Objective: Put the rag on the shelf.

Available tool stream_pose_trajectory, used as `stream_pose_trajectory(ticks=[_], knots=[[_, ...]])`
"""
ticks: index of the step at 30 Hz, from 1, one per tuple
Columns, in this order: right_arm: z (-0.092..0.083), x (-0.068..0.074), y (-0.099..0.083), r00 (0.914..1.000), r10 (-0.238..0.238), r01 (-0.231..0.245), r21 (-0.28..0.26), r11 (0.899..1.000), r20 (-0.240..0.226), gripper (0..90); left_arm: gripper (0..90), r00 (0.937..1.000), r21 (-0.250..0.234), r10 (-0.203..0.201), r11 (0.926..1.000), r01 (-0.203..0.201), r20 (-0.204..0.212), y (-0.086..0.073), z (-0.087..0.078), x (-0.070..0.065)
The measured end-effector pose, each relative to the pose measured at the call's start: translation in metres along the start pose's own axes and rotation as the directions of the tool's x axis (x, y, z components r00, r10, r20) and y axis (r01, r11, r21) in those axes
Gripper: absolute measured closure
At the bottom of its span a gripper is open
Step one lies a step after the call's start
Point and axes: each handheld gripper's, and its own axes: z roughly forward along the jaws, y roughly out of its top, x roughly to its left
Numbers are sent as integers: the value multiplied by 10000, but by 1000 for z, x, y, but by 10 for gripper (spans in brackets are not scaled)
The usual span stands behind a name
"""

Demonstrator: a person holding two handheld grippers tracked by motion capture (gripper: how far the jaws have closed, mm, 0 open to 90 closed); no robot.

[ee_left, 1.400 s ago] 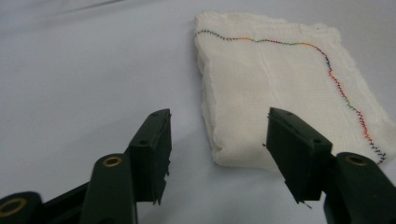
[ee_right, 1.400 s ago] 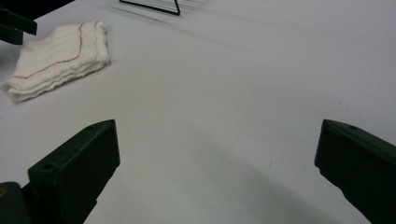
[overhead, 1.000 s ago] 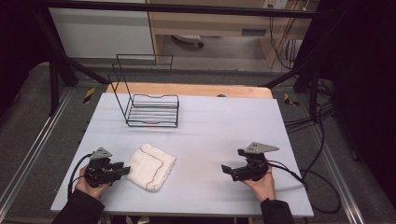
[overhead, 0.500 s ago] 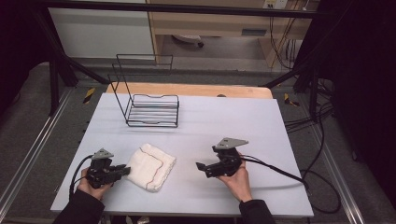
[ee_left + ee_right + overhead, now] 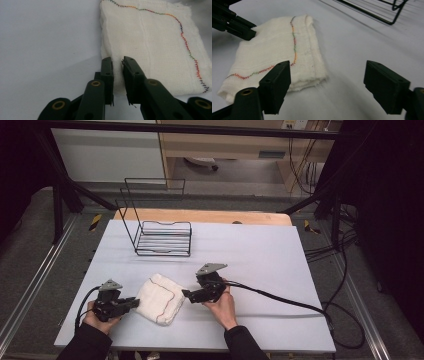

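White cloth [image 5: 161,297] | left tool [image 5: 134,303] closing on its edge | right tool [image 5: 187,294] open beside it

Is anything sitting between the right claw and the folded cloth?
Nothing visible. The right claw has open jaws at the near edge of the folded cloth, with only bare table between them. The wire rack stands well behind.

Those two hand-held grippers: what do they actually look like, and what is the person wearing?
Both the left gripper and the right gripper are black, each with two flat, blocky jaws joined by brass-coloured pivots. Each carries a grey three-cornered plate on top and trails a black cable. The person's dark sleeves reach the wrists.
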Motion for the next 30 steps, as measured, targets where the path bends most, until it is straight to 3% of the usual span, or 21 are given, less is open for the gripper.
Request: stream_pose_trajectory(ticks=[6, 11, 15, 21, 22, 24, 30], knots=[[20, 4, 4, 10000, -69, 71, 440, 9990, -61, 325, 787, 10000, 10, -6, 10000, 6, 37, 0, 0, 0], [37, 7, 4, 9995, -191, 212, 916, 9956, -235, 449, 792, 10000, -5, 96, 10000, -96, -7, 0, 0, 0], [38, 8, 5, 9986, -226, 277, 1049, 9941, -487, 541, 794, 9999, -1, 106, 9999, -106, -12, 1, 0, 0], [39, 8, 6, 9980, 8, 70, 1215, 9926, -637, 600, 802, 9999, 17, 148, 9999, -147, -48, 1, -1, -1], [38, 8, 6, 9965, 214, -105, 1314, 9913, -814, 682, 806, 9999, 25, 132, 9999, -132, -31, 1, -1, -1], [39, 8, 6, 9932, 516, -369, 1391, 9896, -1042, 748, 809, 9999, 20, 129, 9999, -129, -51, 2, -1, -1], [35, 10, 7, 9933, 582, -440, 1394, 9893, -995, 796, 817, 9998, 11, 179, 9998, -179, -110, 3, -2, -2]])
